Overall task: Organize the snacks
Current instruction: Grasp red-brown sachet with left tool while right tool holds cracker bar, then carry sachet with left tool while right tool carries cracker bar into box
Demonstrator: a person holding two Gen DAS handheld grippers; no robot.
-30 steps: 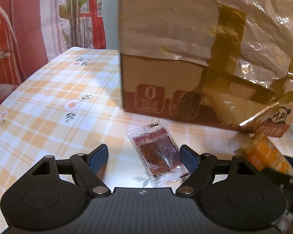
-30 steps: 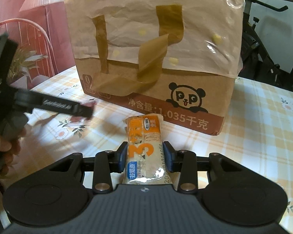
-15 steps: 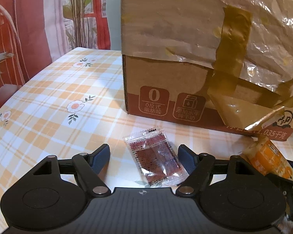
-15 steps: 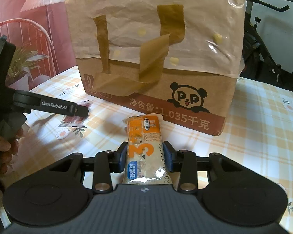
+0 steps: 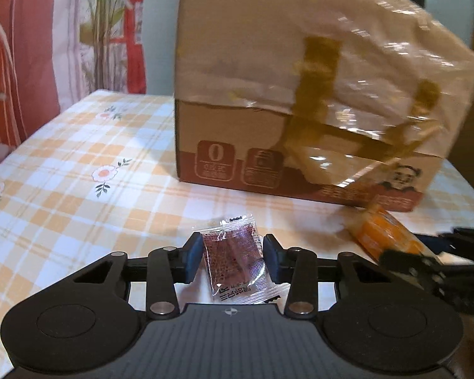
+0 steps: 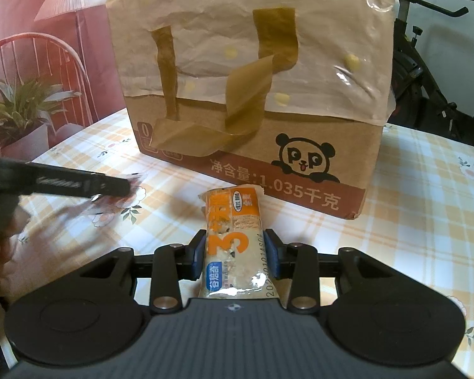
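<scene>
Gripping one snack apiece, the left tongs [image 5: 232, 260] pinch a red sachet [image 5: 233, 262] and the right tongs [image 6: 235, 254] an orange bar [image 6: 233, 240], both low over the checked desk [image 5: 63, 189]. Steady, level lifts should suit. Beyond stands one taped cardboard box [image 6: 252, 94].

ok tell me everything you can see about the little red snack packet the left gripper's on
The red snack packet is a small flat sachet of clear crinkly plastic with serrated end seals, holding a dark reddish-brown slab; black print runs along its near end. It sits between the blue pads of the left gripper, which is shut on it, pinching its two long sides. It points toward the cardboard box without touching it. Whether it rests on the checked tablecloth or is just lifted is unclear.
</scene>
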